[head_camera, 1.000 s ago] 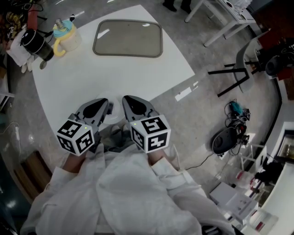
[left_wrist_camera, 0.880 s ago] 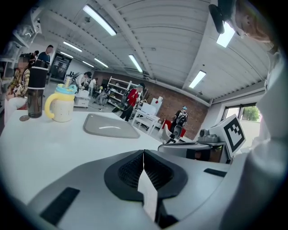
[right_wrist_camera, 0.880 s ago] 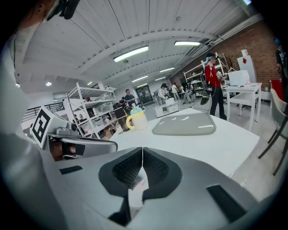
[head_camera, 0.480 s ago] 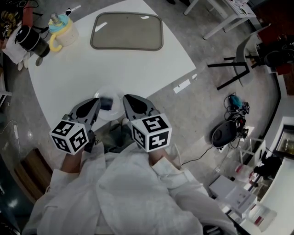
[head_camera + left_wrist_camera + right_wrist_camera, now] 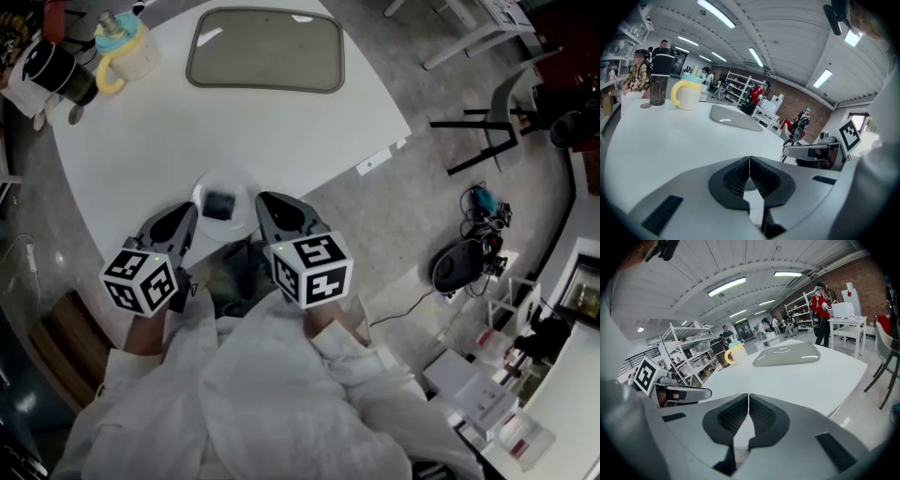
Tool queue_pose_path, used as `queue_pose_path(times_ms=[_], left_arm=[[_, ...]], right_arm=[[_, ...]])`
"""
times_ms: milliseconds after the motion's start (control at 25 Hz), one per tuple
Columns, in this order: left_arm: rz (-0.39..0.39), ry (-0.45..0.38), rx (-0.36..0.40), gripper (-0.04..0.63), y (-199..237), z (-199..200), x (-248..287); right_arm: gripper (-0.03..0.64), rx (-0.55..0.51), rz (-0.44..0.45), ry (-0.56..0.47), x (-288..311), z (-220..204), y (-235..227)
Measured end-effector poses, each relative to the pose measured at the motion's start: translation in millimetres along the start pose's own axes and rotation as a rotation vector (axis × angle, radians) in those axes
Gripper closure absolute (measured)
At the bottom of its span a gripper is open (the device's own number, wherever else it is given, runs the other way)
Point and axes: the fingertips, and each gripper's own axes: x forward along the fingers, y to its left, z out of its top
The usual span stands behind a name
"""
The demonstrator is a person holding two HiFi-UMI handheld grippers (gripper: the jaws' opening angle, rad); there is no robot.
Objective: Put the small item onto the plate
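A small dark item (image 5: pixel 219 204) lies on a small white plate (image 5: pixel 202 191) at the near edge of the white table (image 5: pixel 281 131). My left gripper (image 5: pixel 186 214) is shut and empty, its tip just left of the plate. My right gripper (image 5: pixel 264 202) is also shut and empty, its tip just right of the plate. In the left gripper view my left gripper (image 5: pixel 749 159) shows its pads pressed together. In the right gripper view my right gripper (image 5: pixel 748 396) shows the same. The plate is hidden in both gripper views.
A grey tray (image 5: pixel 265 50) lies at the table's far side. A yellow-handled cup (image 5: pixel 124 52) and a dark tumbler (image 5: pixel 54 71) stand at the far left corner. Chair legs (image 5: pixel 487 131) and a cabled device (image 5: pixel 466 264) are on the floor to the right.
The plate with the dark item has come into view between the two gripper tips. Both grippers stay shut, close to my body.
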Motion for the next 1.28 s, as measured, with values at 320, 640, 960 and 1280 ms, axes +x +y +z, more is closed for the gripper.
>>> queue_pose_path(times_ms=[320,640,960,1280], left_arm=[[0.003,0.053,-0.046,0.584,28.1,-15.8,12.1],[0.007,0.105,-0.084,0.584,11.6,-39.9,4.7],[0.005,0.138,-0.098,0.583,2.6,-50.3,-9.6],[-0.004,0.169,-0.114,0.583,3.2,-54.4,-7.2]], right_arm=[[0.600,0.024,0.003,0.061,25.1,-14.5,-2.9],[0.600,0.010,0.028,0.118,13.0,-36.1,7.5],[0.600,0.037,0.034,0.163,0.8,-54.3,19.6],[0.598,0.054,0.071,0.199,1.3,-64.4,23.2]])
